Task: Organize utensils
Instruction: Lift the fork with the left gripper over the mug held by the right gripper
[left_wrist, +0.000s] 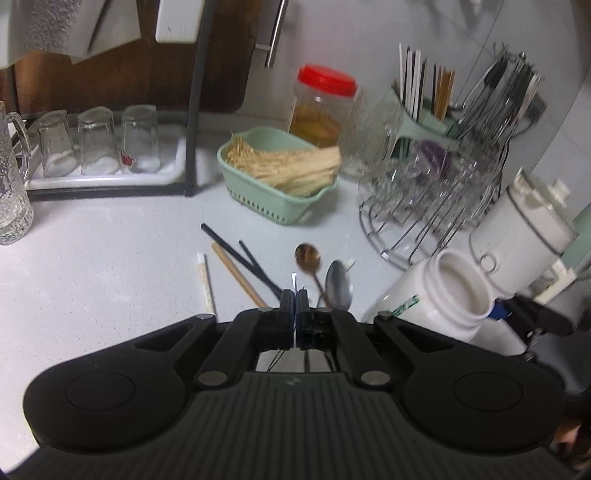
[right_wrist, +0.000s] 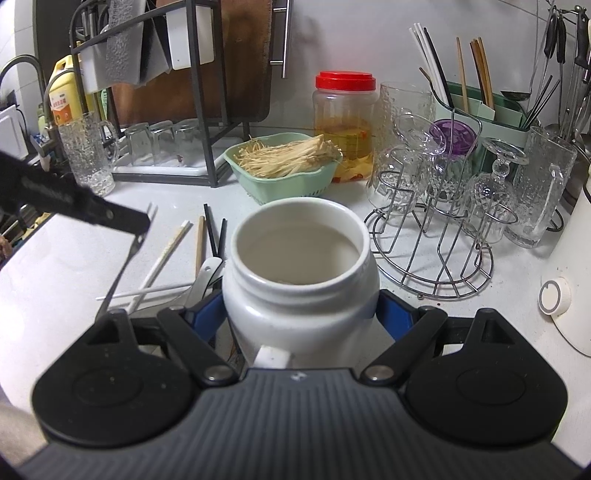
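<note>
left gripper (left_wrist: 295, 295) pinched on thin utensil (right_wrist: 122, 269) | right gripper (right_wrist: 301, 314) clamping jar (right_wrist: 301, 258) | jar mouth lower right of left gripper

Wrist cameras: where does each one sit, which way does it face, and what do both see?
Left wrist: sits behind the left gripper, faces down over loose chopsticks and spoons; its jaws pinch a thin metal utensil.
Right wrist: sits behind the right gripper, faces the counter; its jaws clamp the white jar.
Shared: that jar, green basket, red-lidded jar.
</note>
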